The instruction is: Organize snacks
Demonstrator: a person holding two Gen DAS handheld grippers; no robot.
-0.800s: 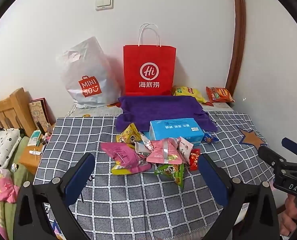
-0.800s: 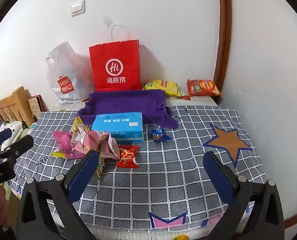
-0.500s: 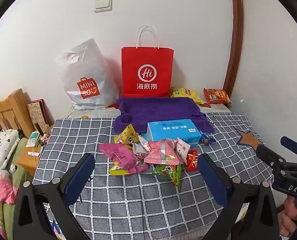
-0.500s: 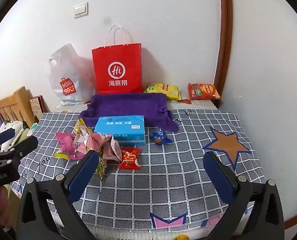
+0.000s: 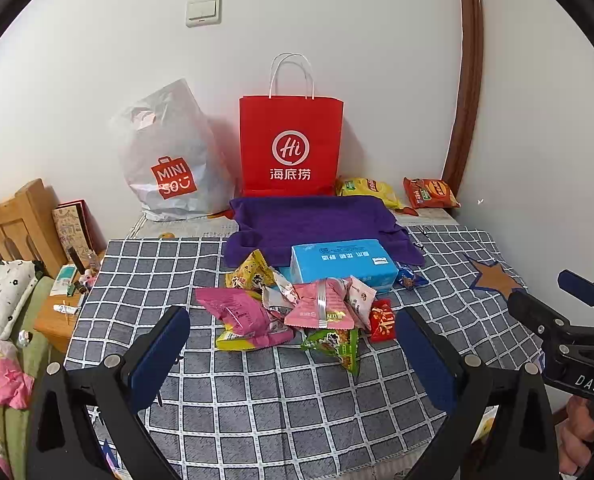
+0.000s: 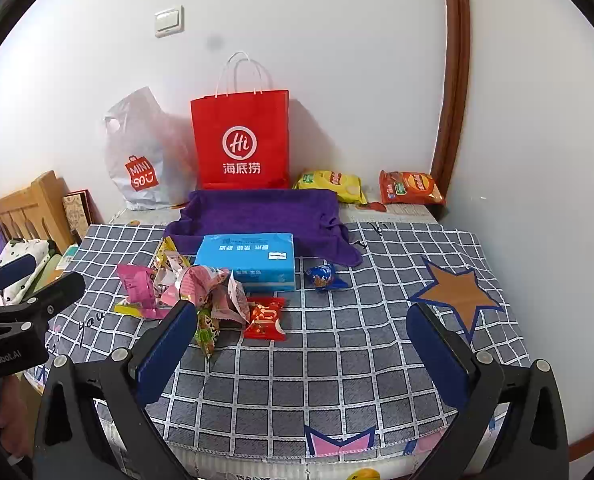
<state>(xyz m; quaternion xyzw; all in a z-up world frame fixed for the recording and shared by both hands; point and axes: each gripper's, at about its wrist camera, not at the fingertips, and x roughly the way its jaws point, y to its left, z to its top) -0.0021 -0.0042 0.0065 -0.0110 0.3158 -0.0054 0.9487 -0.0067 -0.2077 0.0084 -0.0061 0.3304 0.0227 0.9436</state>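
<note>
A heap of small snack packets (image 5: pixel 297 312) (image 6: pixel 193 288) lies mid-table: pink, yellow and green ones, with a red packet (image 5: pixel 382 320) (image 6: pixel 265 317) at its right. A blue round candy (image 6: pixel 323 277) lies apart to the right. A blue tissue pack (image 5: pixel 343 264) (image 6: pixel 249 258) sits behind the heap, on the edge of a purple cloth (image 5: pixel 317 224) (image 6: pixel 261 216). My left gripper (image 5: pixel 293 356) is open and empty, just short of the heap. My right gripper (image 6: pixel 305 352) is open and empty, near the front edge.
A red paper bag (image 5: pixel 291 148) (image 6: pixel 241 144) and a white plastic bag (image 5: pixel 169 160) (image 6: pixel 145 156) stand against the back wall. Yellow (image 6: pixel 331 184) and orange (image 6: pixel 411 188) chip bags lie at the back right. A wooden headboard (image 5: pixel 13 228) and bedding are left of the table (image 5: pixel 257 400).
Both grippers have drawn back and risen slightly, so the table scene sits a little lower and farther. Nothing on the table has moved.
</note>
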